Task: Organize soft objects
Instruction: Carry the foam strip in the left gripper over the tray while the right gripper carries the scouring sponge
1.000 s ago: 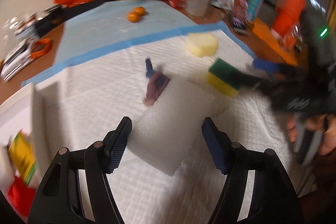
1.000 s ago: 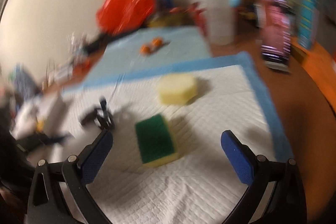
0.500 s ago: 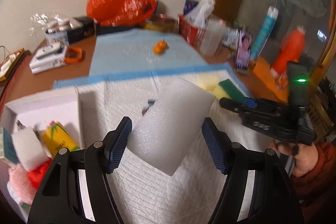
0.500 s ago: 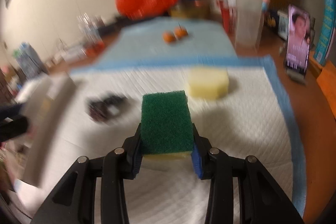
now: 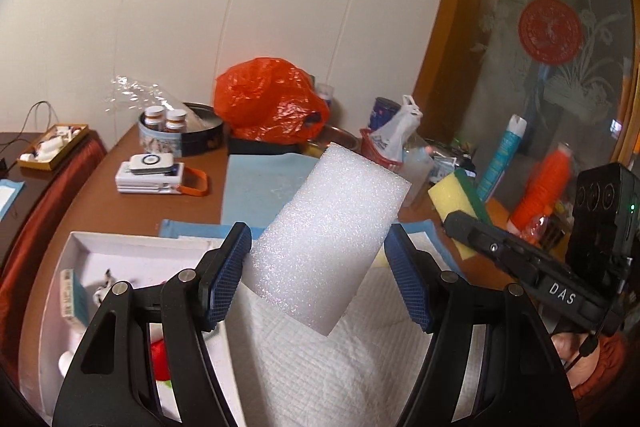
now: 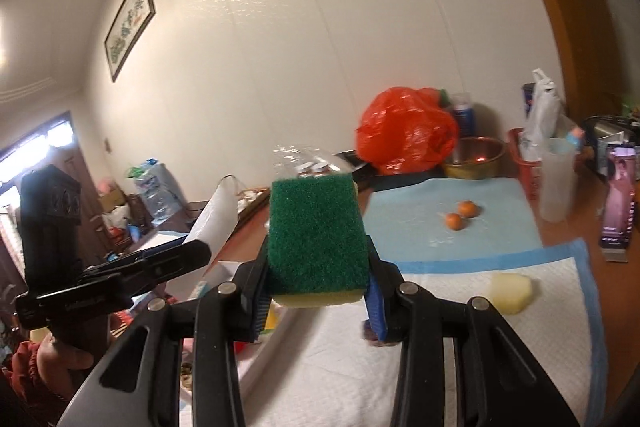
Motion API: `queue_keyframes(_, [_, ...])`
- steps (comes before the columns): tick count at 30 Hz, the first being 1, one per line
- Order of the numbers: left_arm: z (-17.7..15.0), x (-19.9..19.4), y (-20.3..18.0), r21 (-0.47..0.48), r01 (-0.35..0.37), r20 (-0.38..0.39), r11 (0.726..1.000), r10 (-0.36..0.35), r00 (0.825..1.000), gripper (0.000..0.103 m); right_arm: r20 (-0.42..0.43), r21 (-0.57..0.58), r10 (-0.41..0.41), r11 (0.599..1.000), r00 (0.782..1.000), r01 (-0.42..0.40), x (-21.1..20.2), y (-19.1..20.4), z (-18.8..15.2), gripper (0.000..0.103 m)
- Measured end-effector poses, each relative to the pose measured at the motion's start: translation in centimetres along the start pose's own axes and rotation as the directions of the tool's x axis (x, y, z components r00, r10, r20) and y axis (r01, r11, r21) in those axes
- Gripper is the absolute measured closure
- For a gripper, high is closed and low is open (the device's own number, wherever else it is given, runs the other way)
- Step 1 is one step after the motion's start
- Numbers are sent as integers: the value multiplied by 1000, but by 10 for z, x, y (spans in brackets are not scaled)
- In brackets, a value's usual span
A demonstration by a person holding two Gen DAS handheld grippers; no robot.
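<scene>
My left gripper (image 5: 318, 277) is shut on a white foam block (image 5: 326, 239) and holds it tilted, well above the white quilted pad (image 5: 340, 367). My right gripper (image 6: 318, 289) is shut on a green and yellow scrub sponge (image 6: 316, 239), also raised off the table. That sponge shows in the left wrist view (image 5: 456, 197). A round pale yellow sponge (image 6: 512, 293) lies on the pad at the right. A white box (image 5: 120, 251) at the lower left holds several soft items.
An orange plastic bag (image 6: 404, 135), a brass bowl (image 6: 474, 157), a red basket (image 6: 522, 163), a clear cup (image 6: 558, 179) and bottles crowd the back of the table. Two small oranges (image 6: 460, 215) lie on a blue mat (image 6: 452, 223).
My right gripper closed on the green and yellow sponge and lifted it. My left gripper raised the white foam block off the pad and moved left, bringing the white box into view.
</scene>
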State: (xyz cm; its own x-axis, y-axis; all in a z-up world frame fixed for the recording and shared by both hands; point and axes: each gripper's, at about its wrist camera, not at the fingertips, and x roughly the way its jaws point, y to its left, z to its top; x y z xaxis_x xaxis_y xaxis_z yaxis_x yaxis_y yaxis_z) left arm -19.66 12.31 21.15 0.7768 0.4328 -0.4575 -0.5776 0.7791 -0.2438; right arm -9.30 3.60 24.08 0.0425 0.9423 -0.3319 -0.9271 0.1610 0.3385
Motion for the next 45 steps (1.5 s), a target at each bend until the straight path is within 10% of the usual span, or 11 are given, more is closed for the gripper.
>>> queue_keyframes(45, [-23, -53, 80, -127, -110, 43, 986, 116, 992, 33, -82, -11, 115, 993, 990, -116, 45, 59, -15, 64])
